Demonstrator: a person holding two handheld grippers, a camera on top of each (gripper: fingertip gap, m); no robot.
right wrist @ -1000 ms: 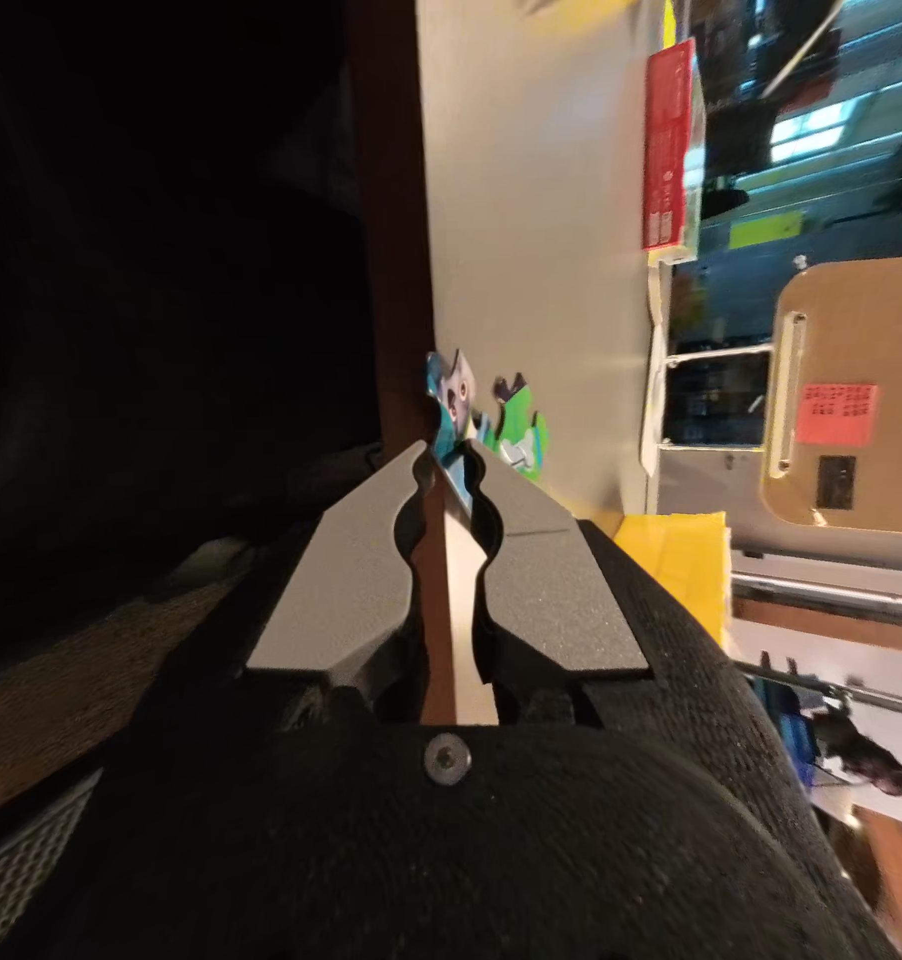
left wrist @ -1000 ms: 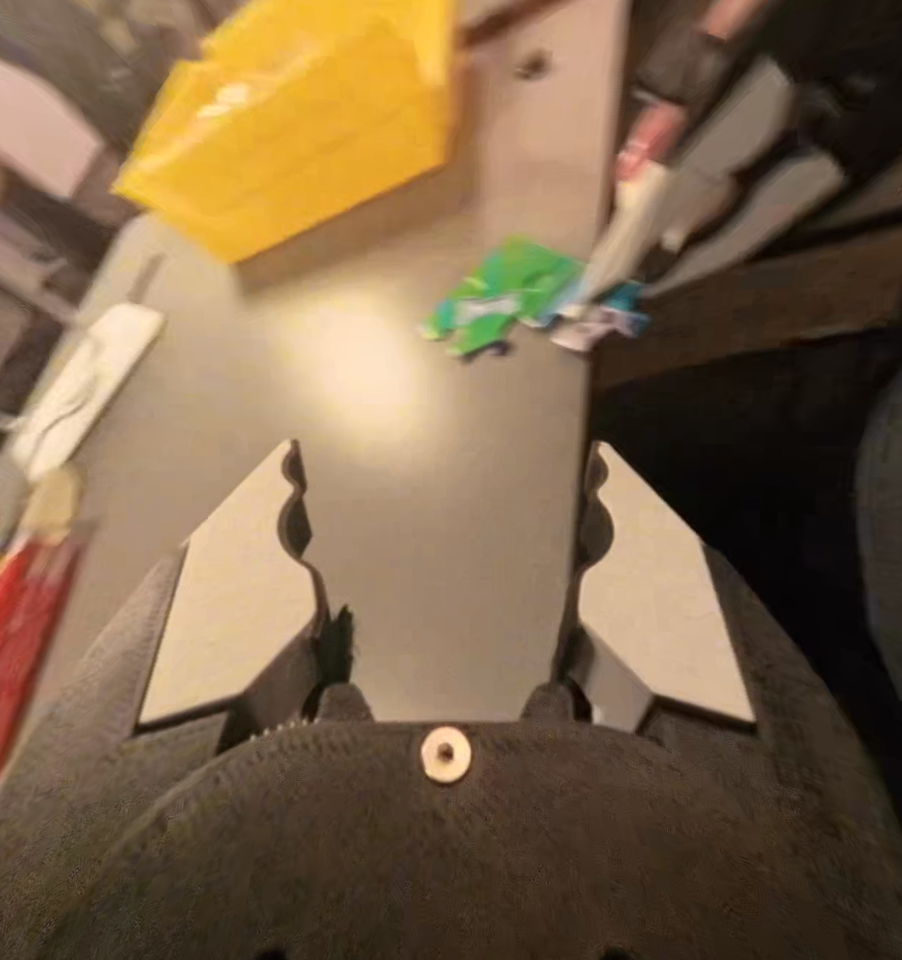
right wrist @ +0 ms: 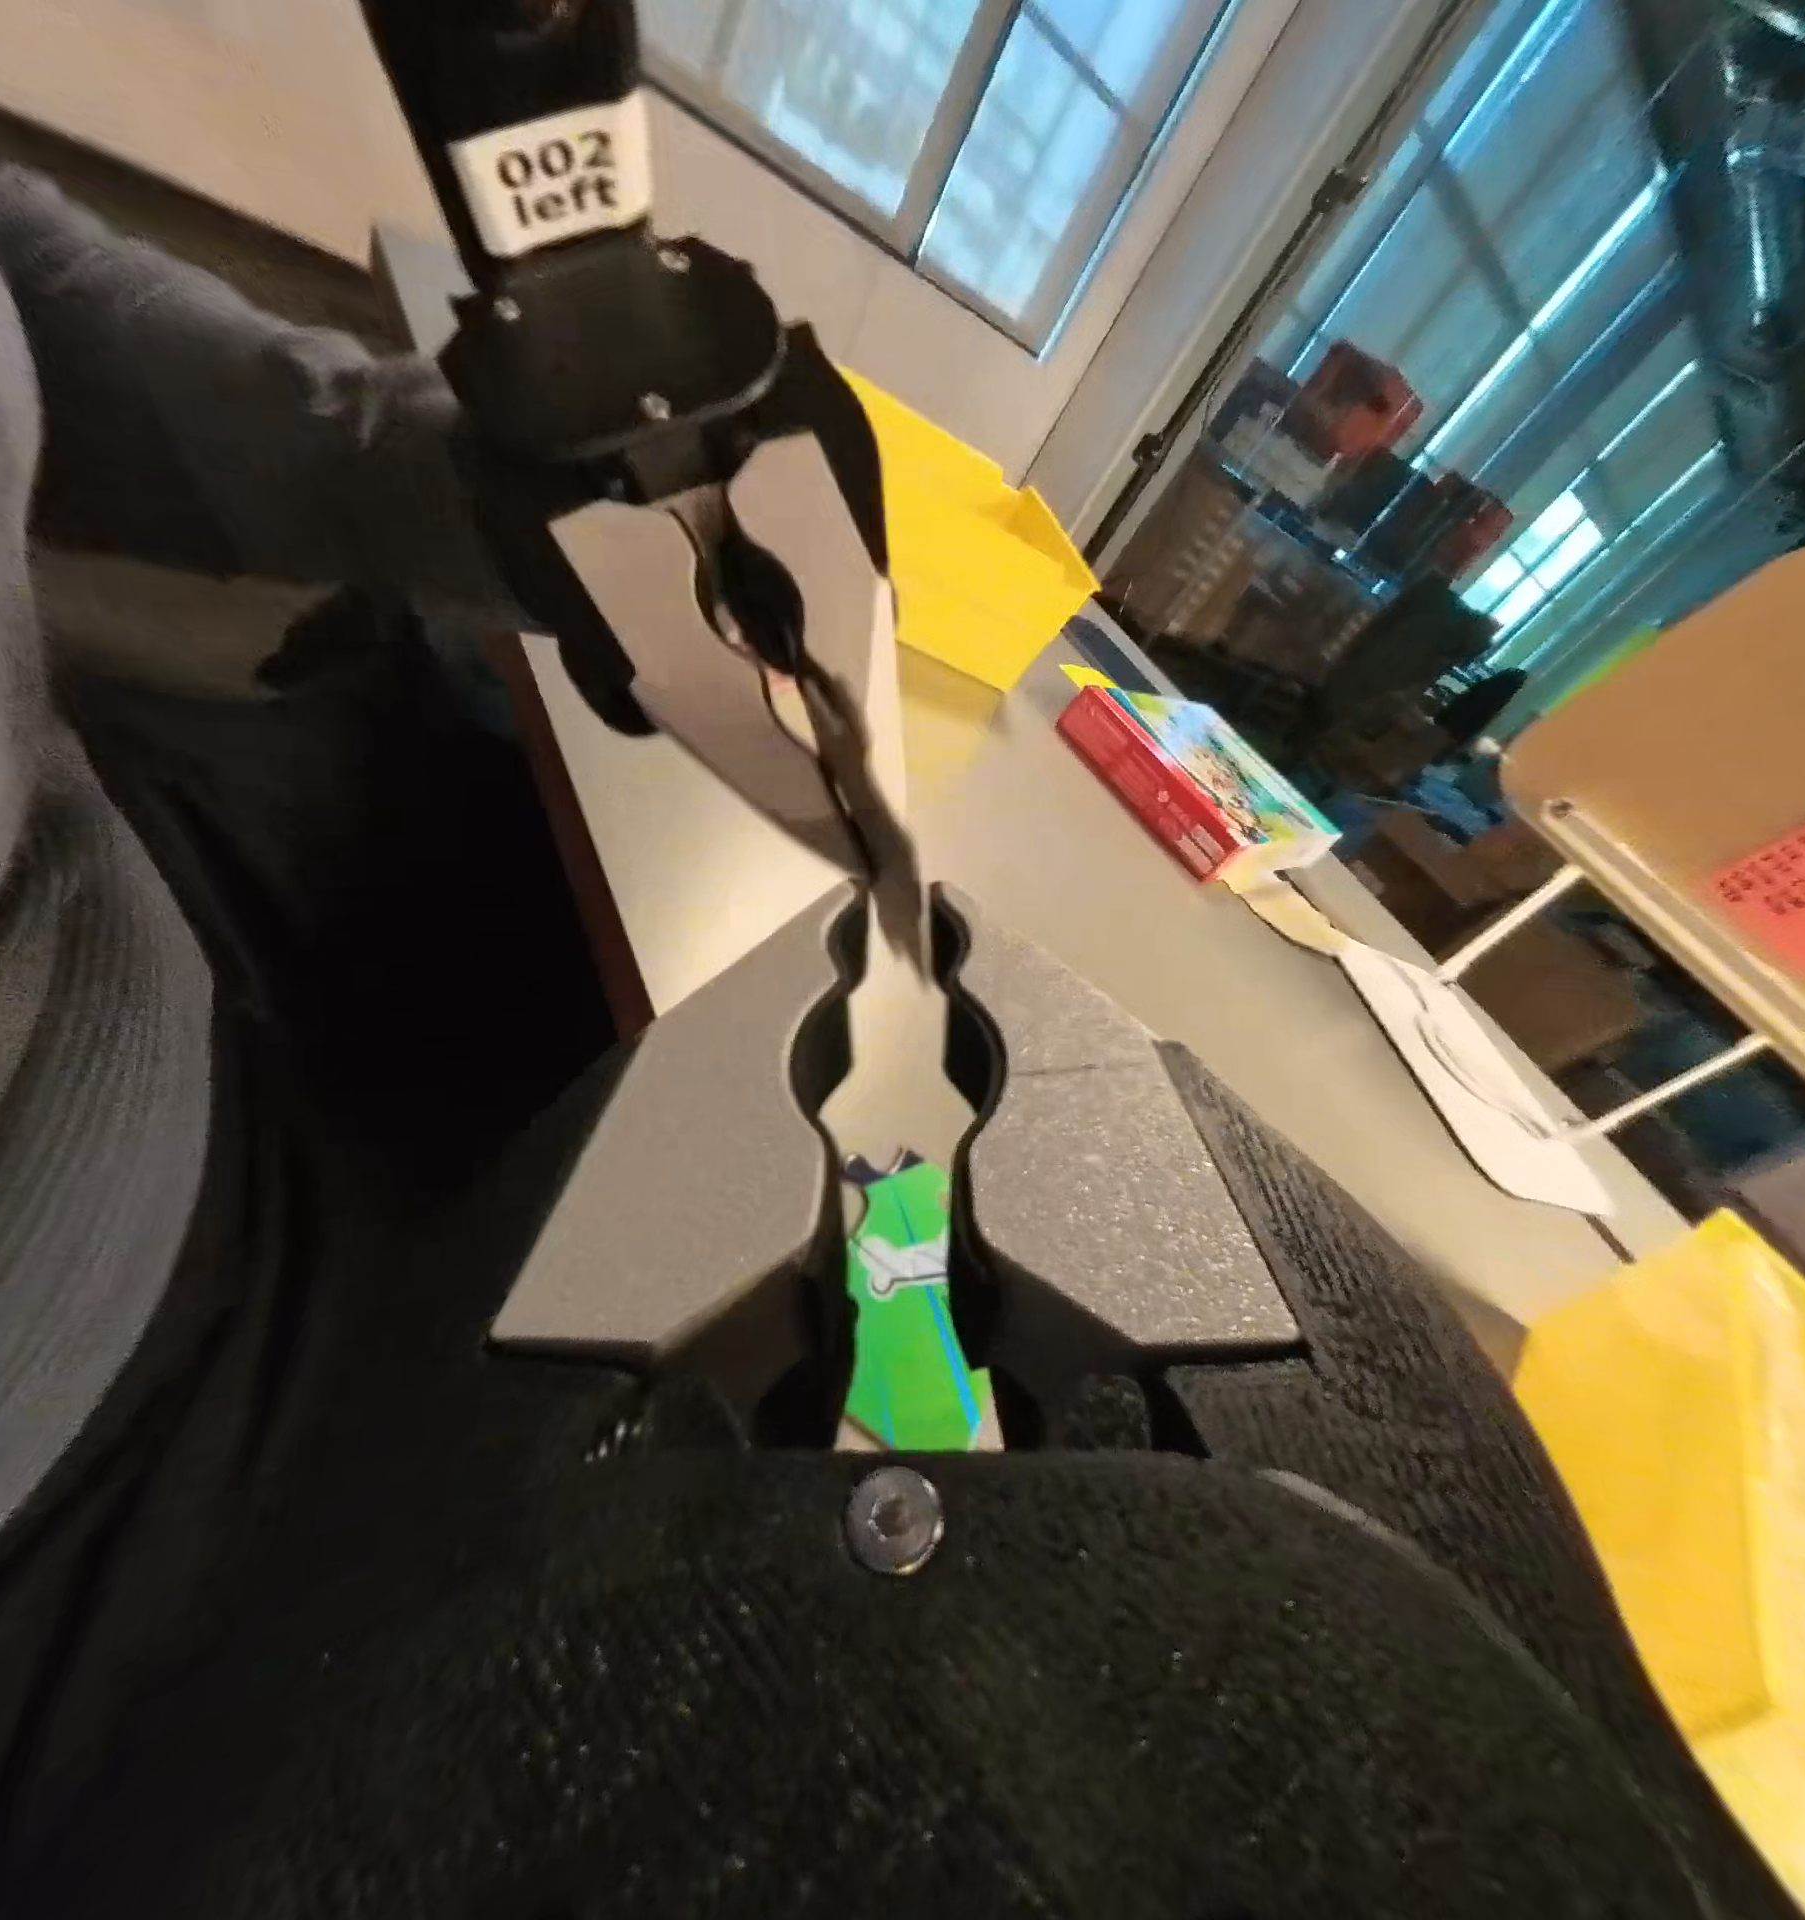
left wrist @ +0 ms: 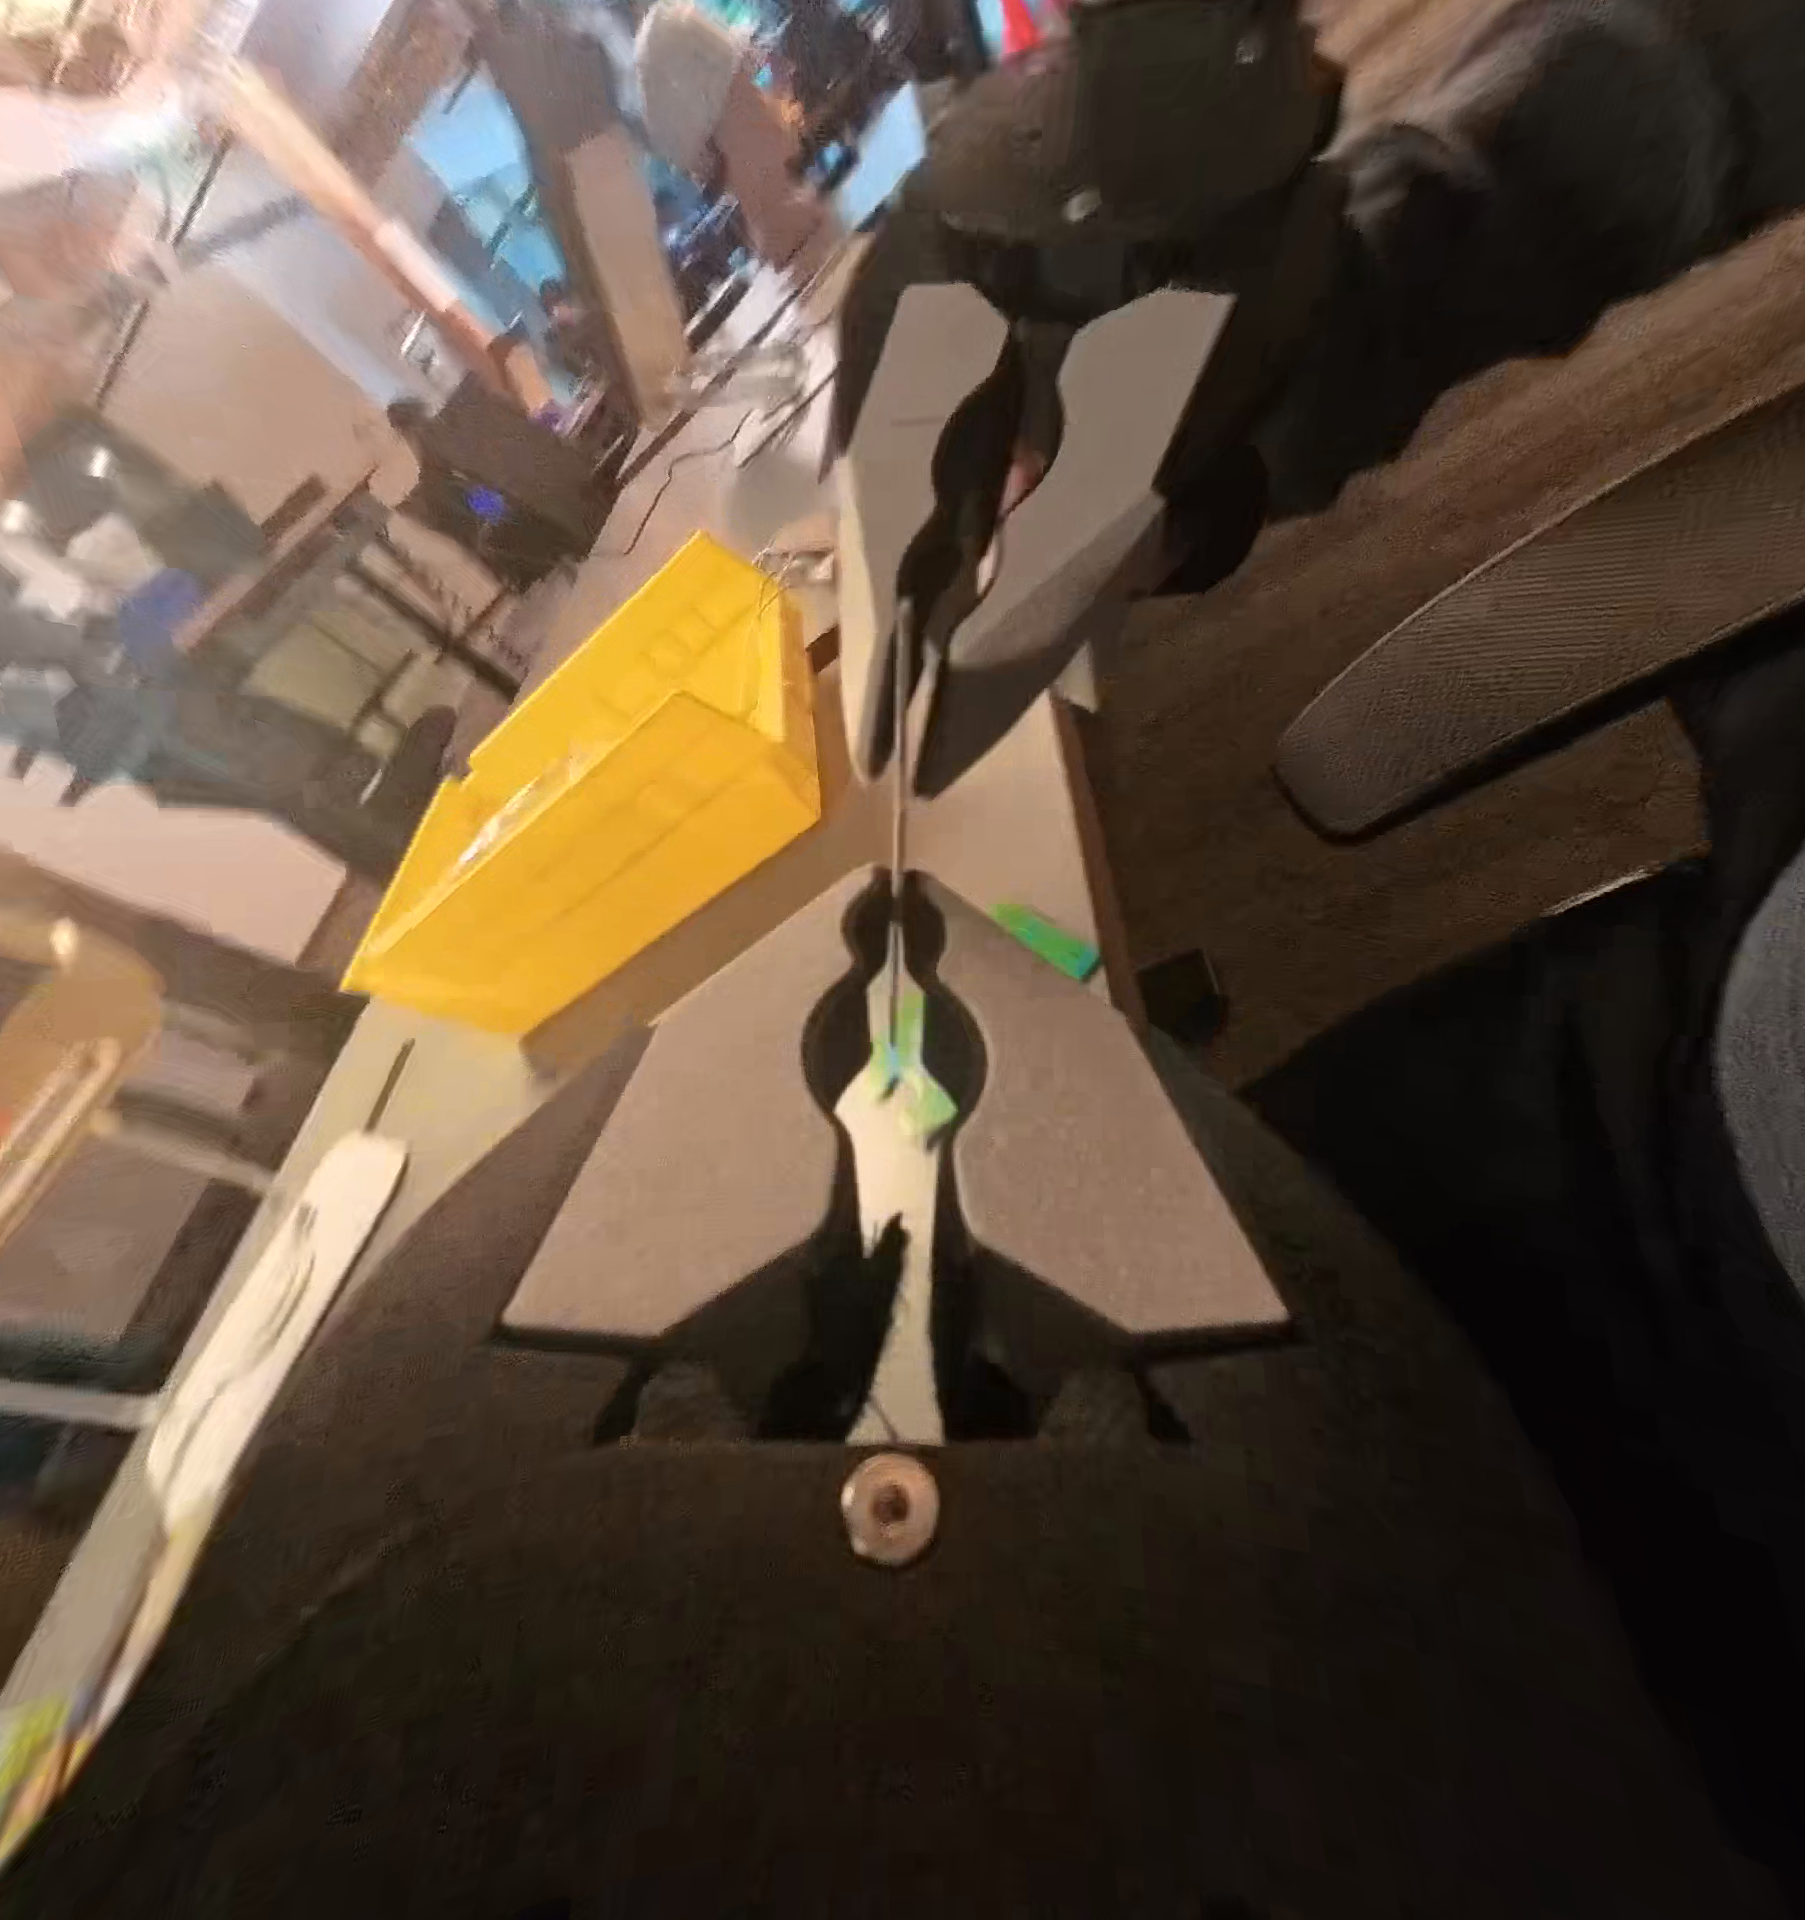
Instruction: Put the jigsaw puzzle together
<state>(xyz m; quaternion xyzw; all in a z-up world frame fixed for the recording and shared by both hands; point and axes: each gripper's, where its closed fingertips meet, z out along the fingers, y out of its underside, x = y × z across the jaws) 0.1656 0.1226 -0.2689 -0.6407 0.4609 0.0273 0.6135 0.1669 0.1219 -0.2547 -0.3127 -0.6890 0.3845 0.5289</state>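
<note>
1. The thin flat piece (left wrist: 899,790), apparently a jigsaw piece, hangs in the air above the grey table (right wrist: 1085,883), near its front edge and bridging the two grippers.
2. Its long axis runs from one pair of tips straight to the other. From the left wrist view it is edge-on, a mere line. From the right it shows a dark face, slightly twisted.
3. The left gripper (left wrist: 895,883) is pressed together on the piece's near end.
4. The right gripper (right wrist: 898,904) stands a little apart, the piece's far end between its fingers with table showing beside it.
5. As I judge it, one pinch at an end lets so thin a piece pivot, so a square, steady grip matters.
6. Green jigsaw pieces (right wrist: 908,1299) lie on the table below. A yellow bin (left wrist: 607,831) and a red box (right wrist: 1189,769) sit farther off.
</note>
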